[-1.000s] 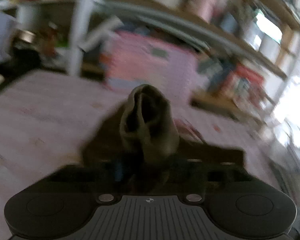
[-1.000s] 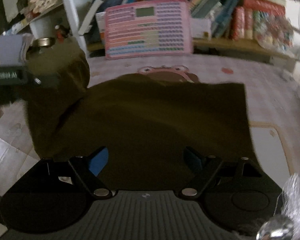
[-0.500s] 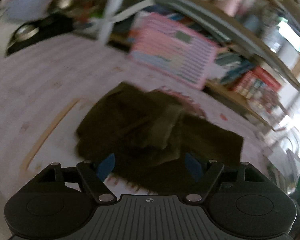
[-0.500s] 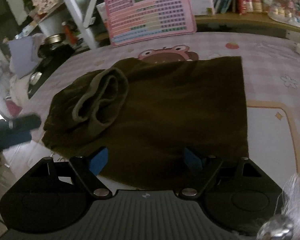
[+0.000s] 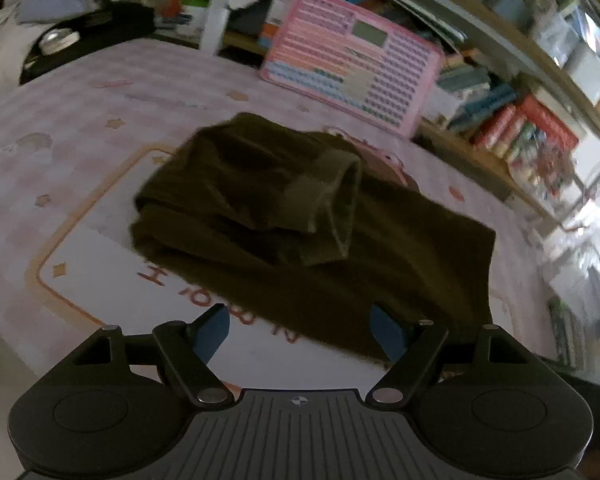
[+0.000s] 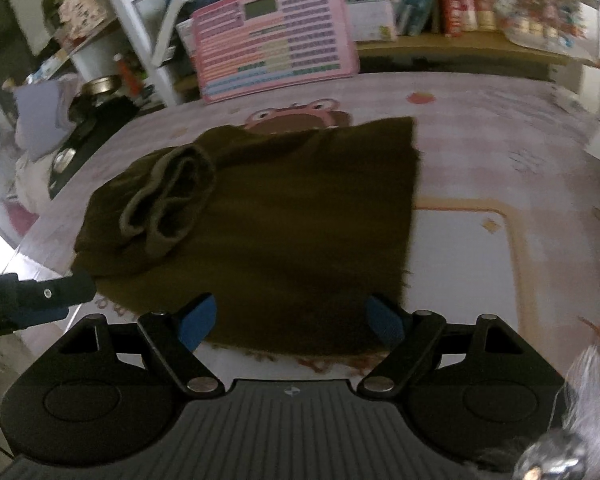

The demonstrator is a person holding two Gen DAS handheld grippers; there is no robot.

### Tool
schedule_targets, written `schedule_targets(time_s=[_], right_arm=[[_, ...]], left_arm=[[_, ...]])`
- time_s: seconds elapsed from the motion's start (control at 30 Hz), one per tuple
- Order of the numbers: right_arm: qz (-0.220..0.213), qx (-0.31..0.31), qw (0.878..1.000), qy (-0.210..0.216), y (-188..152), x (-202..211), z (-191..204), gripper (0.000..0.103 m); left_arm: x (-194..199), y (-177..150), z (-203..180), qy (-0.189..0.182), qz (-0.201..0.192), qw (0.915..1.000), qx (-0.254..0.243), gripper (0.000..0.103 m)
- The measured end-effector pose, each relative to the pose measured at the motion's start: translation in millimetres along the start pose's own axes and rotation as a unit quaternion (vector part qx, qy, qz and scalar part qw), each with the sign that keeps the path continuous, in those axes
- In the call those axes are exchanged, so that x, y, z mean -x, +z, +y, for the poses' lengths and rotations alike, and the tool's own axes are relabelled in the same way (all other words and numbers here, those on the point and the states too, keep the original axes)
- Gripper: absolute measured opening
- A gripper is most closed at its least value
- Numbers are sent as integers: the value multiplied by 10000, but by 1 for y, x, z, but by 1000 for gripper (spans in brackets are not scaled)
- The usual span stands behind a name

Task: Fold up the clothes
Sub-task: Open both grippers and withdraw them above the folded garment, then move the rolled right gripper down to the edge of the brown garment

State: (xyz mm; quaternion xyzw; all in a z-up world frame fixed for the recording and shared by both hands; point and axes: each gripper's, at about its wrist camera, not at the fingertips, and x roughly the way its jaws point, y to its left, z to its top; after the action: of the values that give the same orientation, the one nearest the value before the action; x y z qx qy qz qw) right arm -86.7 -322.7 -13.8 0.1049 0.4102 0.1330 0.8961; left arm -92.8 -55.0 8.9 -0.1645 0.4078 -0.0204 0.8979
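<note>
- Left wrist view: low, near, angled from the left over the bench [image 5: 80,128].
- Right wrist view: near, head-on.
- Shared: olive garment [image 5: 400,248] [image 6: 300,220], pink board [image 5: 352,60] [image 6: 272,36].

From my feed, the dark olive garment [image 6: 284,216] covers most of the cartoon face [image 6: 296,118] printed on the bench mat. Its near hem disappears behind my right gripper [image 6: 290,322]. The mat lettering [image 5: 180,288] is partly buried under cloth. Book spines [image 5: 516,128] are too blurred to read. A silvery object [image 6: 556,460] is cut off at the corner.
</note>
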Motion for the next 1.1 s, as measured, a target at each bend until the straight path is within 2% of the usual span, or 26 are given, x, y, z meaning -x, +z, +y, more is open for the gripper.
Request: schedule_targets(time_s=[0.2, 0.43, 0.77, 1.1], right_arm=[[33, -319, 9991, -279, -10, 12, -14, 81], [-67, -505, 9976, -477, -16, 22, -3, 81], [-189, -669, 9940, -838, -26, 32, 30, 81], [-235, -782, 9858, -1464, -46, 56, 51, 81]], left_arm=[[-4, -5, -23, 91, 48, 9976, -690, 80], [4, 1, -21, 28, -106, 9948, -1014, 80], [22, -3, 17, -176, -137, 9948, -993, 80], [16, -13, 34, -722, 133, 9926, -964, 80]])
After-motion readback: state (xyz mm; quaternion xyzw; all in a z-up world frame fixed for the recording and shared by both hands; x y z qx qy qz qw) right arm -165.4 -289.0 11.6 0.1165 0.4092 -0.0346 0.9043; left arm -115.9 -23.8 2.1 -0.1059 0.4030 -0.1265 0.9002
